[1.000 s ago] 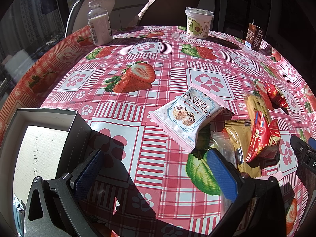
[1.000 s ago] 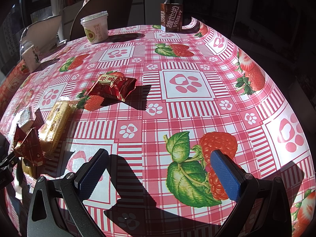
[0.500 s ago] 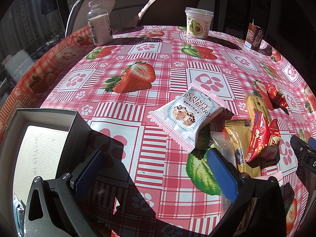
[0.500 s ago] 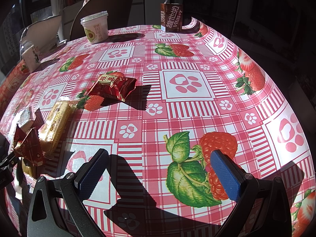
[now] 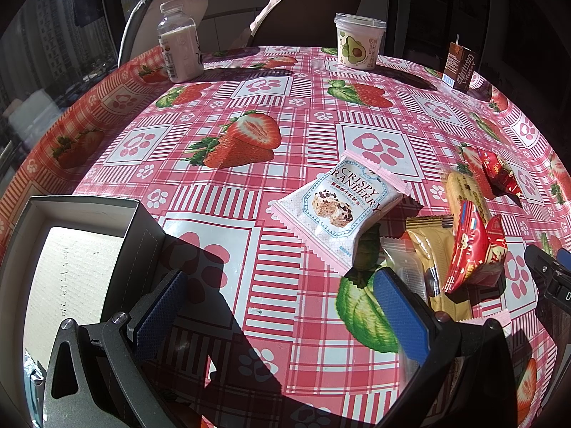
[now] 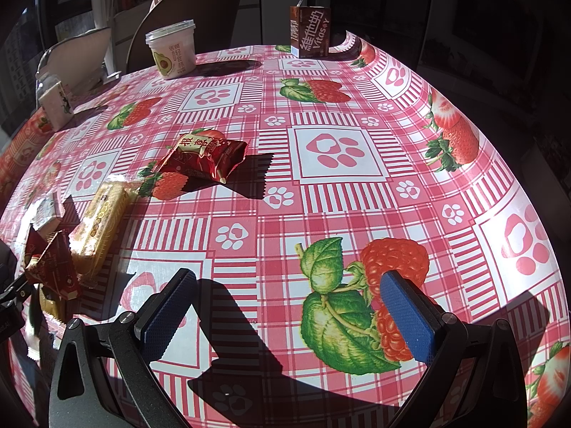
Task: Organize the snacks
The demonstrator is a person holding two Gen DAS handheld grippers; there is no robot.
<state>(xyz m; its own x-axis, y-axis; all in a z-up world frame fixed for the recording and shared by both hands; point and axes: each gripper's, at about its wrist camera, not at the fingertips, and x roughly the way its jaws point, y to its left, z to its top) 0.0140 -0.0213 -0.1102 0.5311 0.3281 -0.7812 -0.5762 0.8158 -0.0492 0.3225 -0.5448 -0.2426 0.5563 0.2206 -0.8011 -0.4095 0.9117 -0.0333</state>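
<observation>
Nearest in the left wrist view, the left claw (image 5: 278,306) hangs low over the desk (image 5: 249,271), its blue-padded fingers (image 5: 160,310) spread wide with nothing between them. Just beside its left finger sits an open dark grey cardboard box (image 5: 139,235) with a pale bare floor, resting on the desk's near left edge. The desk wears a glossy red-and-white checked cloth printed with strawberries and paw marks.

Just ahead of the claw's right finger lies the cluster of snacks: a clear plastic wrapper (image 5: 407,267), a gold foil packet (image 5: 431,246) and a red foil packet (image 5: 471,253) propped against it. A little farther lies a white-and-pink cranberry biscuit packet (image 5: 339,210), tilted, and to its right a long yellow biscuit pack (image 5: 464,192). Beyond that, a crumpled red sweet wrapper (image 5: 496,174) lies apart from the cluster.

In the right wrist view, the right claw (image 6: 285,306) is likewise spread wide and empty, hovering over a printed raspberry on bare cloth, with the snack cluster well off to its left.

At the desk's far edge stand a clear plastic bottle of milky drink (image 5: 180,50) on the left, a white lidded tub with an avocado picture (image 5: 358,41) near the middle, and a brown drink carton (image 5: 460,66) on the right. Dark chair backs rise behind them.
</observation>
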